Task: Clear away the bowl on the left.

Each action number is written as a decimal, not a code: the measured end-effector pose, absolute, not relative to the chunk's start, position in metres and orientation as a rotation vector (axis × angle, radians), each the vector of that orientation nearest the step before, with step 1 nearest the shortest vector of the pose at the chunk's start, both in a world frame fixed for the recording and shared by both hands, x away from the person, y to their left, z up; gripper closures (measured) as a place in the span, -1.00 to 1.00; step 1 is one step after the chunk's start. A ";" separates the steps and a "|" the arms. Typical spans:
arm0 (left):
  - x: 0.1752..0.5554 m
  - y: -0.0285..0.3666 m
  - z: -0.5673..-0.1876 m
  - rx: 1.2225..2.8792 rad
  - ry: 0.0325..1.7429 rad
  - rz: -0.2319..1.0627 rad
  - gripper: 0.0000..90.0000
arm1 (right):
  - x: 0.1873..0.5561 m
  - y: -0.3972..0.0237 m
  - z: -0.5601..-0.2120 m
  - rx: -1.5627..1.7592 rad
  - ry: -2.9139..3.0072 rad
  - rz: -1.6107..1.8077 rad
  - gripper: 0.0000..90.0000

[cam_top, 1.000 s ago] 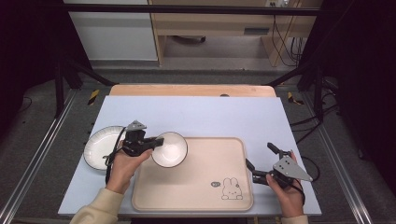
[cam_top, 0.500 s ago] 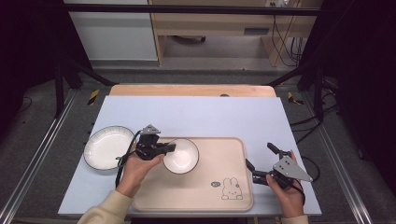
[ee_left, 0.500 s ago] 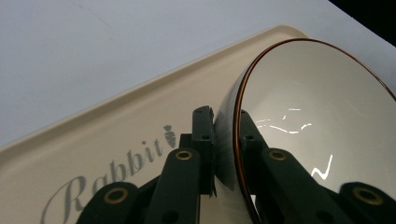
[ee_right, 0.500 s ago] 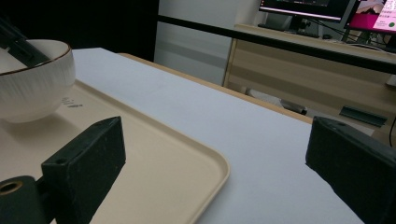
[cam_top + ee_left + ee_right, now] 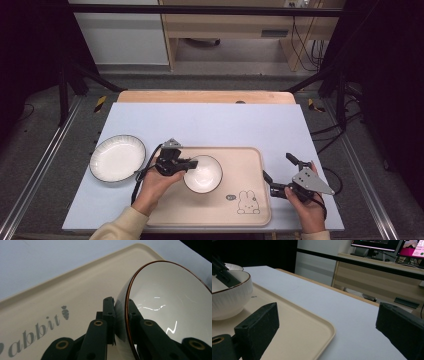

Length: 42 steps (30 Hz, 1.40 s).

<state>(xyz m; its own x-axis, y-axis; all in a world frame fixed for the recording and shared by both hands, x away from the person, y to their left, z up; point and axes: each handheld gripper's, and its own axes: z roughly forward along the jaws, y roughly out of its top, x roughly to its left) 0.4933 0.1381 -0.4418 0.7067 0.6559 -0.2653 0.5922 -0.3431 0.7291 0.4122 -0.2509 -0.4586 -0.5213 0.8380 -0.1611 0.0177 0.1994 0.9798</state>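
Observation:
A white ribbed bowl with a brown rim [image 5: 204, 174] is over the left half of the beige rabbit tray [image 5: 240, 165]. My left gripper [image 5: 189, 164] is shut on the bowl's left rim. In the left gripper view one jaw is inside and one outside the bowl [image 5: 170, 297] wall, at my left gripper [image 5: 121, 302]. Whether the bowl rests on the tray [image 5: 75, 290] I cannot tell. My right gripper [image 5: 277, 165] stands open just off the tray's right edge. Nothing is between its jaws in the right gripper view, where the bowl [image 5: 229, 297] shows at far left.
A white plate [image 5: 117, 158] lies on the blue-grey table top to the left of the tray. The tray's right half with the rabbit print [image 5: 247, 202] is bare. A wooden strip [image 5: 205, 96] runs along the table's far edge.
My left gripper has carried the bowl to the right, from beside the plate to over the tray. The right gripper has stayed where it was.

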 end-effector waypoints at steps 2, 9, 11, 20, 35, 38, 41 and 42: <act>0.493 0.136 -0.443 2.051 0.950 0.089 0.82 | 0.412 -0.251 -0.458 0.808 1.734 1.406 -0.89; 0.491 0.128 -0.449 2.080 0.941 0.072 0.82 | 0.412 -0.251 -0.459 0.809 1.736 1.405 -0.89; 0.491 0.128 -0.450 2.078 0.941 0.066 0.82 | 0.412 -0.251 -0.459 0.810 1.737 1.406 -0.89; 0.492 0.127 -0.450 2.080 0.944 0.056 0.82 | 0.412 -0.251 -0.459 0.806 1.742 1.402 -0.89; 0.493 0.128 -0.451 2.094 0.960 0.010 0.82 | 0.412 -0.250 -0.459 0.808 1.747 1.404 -0.89; 0.493 0.128 -0.451 2.095 0.965 0.013 0.82 | 0.412 -0.250 -0.459 0.810 1.746 1.404 -0.89; 0.493 0.127 -0.451 2.095 0.970 0.021 0.81 | 0.413 -0.250 -0.459 0.813 1.750 1.404 -0.88; 0.493 0.127 -0.451 2.096 0.971 0.025 0.81 | 0.413 -0.250 -0.459 0.813 1.750 1.404 -0.88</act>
<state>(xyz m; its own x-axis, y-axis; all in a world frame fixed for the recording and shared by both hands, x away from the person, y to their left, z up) 0.4930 0.1273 -0.4508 0.7041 0.6463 -0.2941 0.6304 -0.3784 0.6777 0.4126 -0.2499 -0.4594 -0.5276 0.8351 -0.1558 0.0287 0.2008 0.9792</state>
